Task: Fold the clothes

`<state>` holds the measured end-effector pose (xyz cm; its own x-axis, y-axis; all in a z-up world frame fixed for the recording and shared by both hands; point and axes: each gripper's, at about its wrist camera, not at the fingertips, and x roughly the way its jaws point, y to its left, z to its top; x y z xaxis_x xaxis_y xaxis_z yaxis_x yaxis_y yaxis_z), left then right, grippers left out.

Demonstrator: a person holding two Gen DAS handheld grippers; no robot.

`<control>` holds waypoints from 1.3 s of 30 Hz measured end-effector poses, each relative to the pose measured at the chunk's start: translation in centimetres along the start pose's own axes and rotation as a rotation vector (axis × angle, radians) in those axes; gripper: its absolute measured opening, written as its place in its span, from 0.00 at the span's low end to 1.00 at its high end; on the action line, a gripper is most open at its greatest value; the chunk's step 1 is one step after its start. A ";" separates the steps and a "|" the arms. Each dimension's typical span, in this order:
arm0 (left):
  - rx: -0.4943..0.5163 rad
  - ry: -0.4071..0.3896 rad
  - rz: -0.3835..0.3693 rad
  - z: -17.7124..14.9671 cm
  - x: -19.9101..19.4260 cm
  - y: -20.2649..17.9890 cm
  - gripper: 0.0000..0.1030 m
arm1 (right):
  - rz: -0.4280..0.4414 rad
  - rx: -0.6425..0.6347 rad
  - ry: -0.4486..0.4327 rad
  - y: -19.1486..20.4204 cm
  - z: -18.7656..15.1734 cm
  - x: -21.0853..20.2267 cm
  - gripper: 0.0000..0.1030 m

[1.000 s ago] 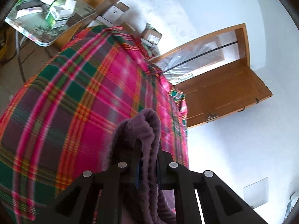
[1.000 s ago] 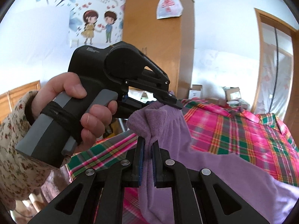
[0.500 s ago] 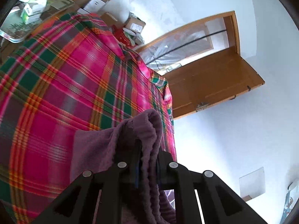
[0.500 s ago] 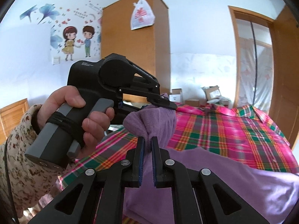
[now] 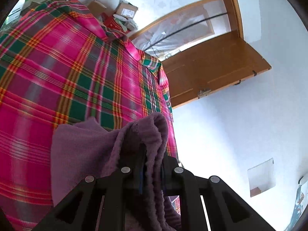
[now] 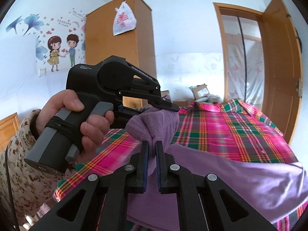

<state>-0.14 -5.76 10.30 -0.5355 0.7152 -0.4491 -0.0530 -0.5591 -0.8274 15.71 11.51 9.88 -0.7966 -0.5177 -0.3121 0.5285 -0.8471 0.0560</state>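
Note:
A purple garment [image 6: 240, 181] is held up over a bed spread with a pink, green and orange plaid cloth [image 6: 231, 130]. My right gripper [image 6: 151, 146] is shut on a bunched edge of the purple garment. My left gripper [image 6: 169, 106], held in a hand [image 6: 77, 119] with a floral sleeve, grips the same bunch from the far side. In the left wrist view the left gripper [image 5: 152, 152] is shut on a thick fold of the purple garment [image 5: 82, 150], which drapes to the left over the plaid cloth [image 5: 67, 73].
A wooden wardrobe [image 6: 119, 57] with a hanging plastic bag [image 6: 124, 19] stands behind the bed. Cardboard boxes [image 6: 201, 91] lie at the bed's far end. A wooden door [image 6: 281, 73] stands open at the right. Wall stickers [image 6: 61, 52] decorate the left wall.
Both grippers have kept hold of the purple garment while rising and tilting. More of the garment now shows spread over the plaid cloth in the left wrist view.

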 end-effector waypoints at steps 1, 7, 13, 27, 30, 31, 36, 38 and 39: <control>0.006 0.007 0.000 -0.1 0.5 -0.3 0.12 | -0.008 0.006 -0.001 -0.3 -0.1 -0.2 0.07; 0.036 0.036 0.037 -0.5 3.7 -1.3 0.12 | -0.059 0.040 0.013 -2.5 -0.8 -0.9 0.07; 0.015 0.093 0.055 -1.0 6.9 -0.8 0.12 | -0.096 0.071 0.057 -4.5 -2.1 -0.7 0.07; -0.034 0.185 0.091 -2.2 10.5 1.0 0.14 | -0.128 0.121 0.145 -7.1 -4.4 -0.3 0.07; -0.032 0.196 0.086 -2.3 10.8 1.0 0.20 | -0.124 0.135 0.169 -7.6 -4.7 -0.2 0.07; -0.032 0.200 0.084 -2.3 10.8 1.0 0.21 | -0.123 0.140 0.175 -7.7 -4.8 -0.2 0.07; -0.005 0.212 0.068 -2.7 10.4 0.7 0.24 | -0.143 0.211 0.213 -9.5 -5.3 -0.1 0.08; 0.005 0.209 0.061 -2.8 9.9 0.4 0.26 | -0.124 0.270 0.234 -10.6 -5.6 0.1 0.11; 0.017 0.207 0.056 -2.8 9.8 0.2 0.26 | -0.116 0.301 0.247 -11.2 -5.7 0.2 0.11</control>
<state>-3.00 2.32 4.82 -0.3537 0.7525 -0.5555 -0.0429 -0.6063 -0.7941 11.31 21.57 3.74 -0.7322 -0.4032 -0.5490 0.3008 -0.9145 0.2705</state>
